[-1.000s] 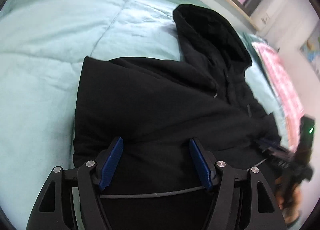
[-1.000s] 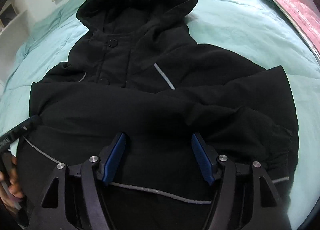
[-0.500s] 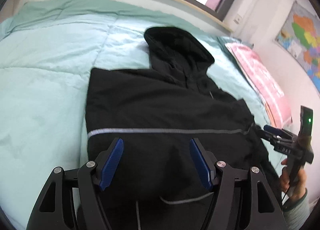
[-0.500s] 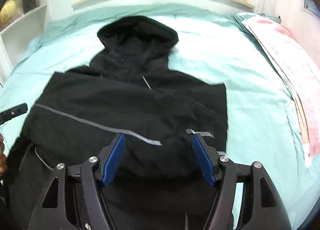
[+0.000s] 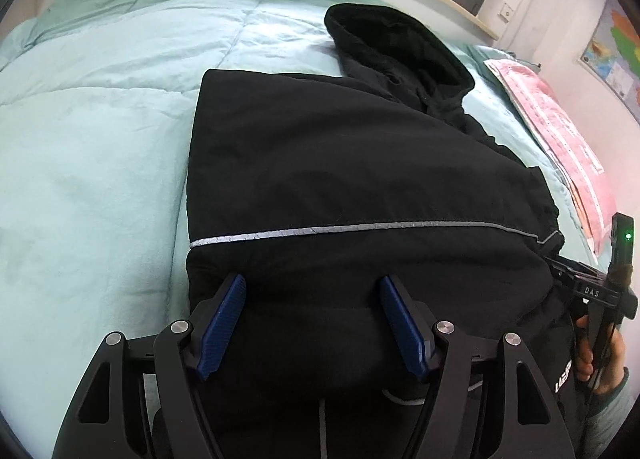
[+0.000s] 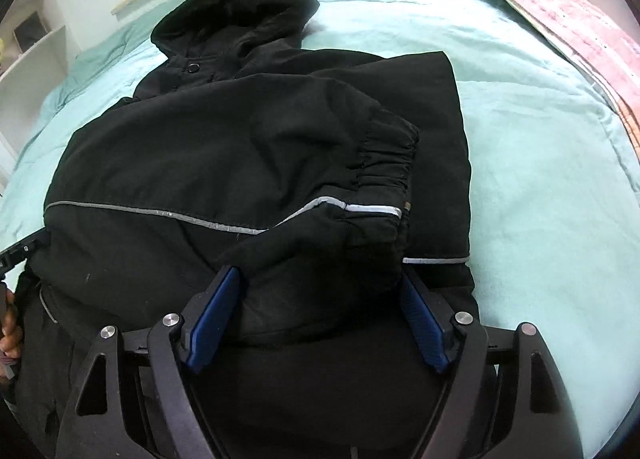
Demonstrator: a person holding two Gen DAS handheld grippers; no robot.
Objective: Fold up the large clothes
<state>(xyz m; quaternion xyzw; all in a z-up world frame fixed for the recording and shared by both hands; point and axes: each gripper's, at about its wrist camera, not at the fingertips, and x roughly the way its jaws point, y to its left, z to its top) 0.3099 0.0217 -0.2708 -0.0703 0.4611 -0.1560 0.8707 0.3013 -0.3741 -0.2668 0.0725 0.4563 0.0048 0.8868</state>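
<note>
Both grippers have drawn back toward the near edge of the black hooded padded jacket since a second ago, and the sleeve that was being carried now lies folded across the jacket's front, its elastic cuff just ahead of the right gripper. That gripper's jaws have just been opening; they stand wide on either side of a bulge of sleeve fabric, the pads apparently no longer pinching it, so I judge the sleeve released. Ahead of the left gripper, whose jaws also stand wide and hold nothing, the jacket's other side lies flat under a grey reflective stripe, with the black cloth directly below and between its blue pads. Spread on the mint-green quilted bed, the jacket has its hood far ahead of both grippers and a pink folded blanket well off to the right. As I read it, the sleeve-in folds are finished or nearly so. Next would likely come the lengthwise fold: each gripper must dip to the hem near its own side, close on all layers together, and carry the bottom up toward the hood without dragging the sleeve loose.
</note>
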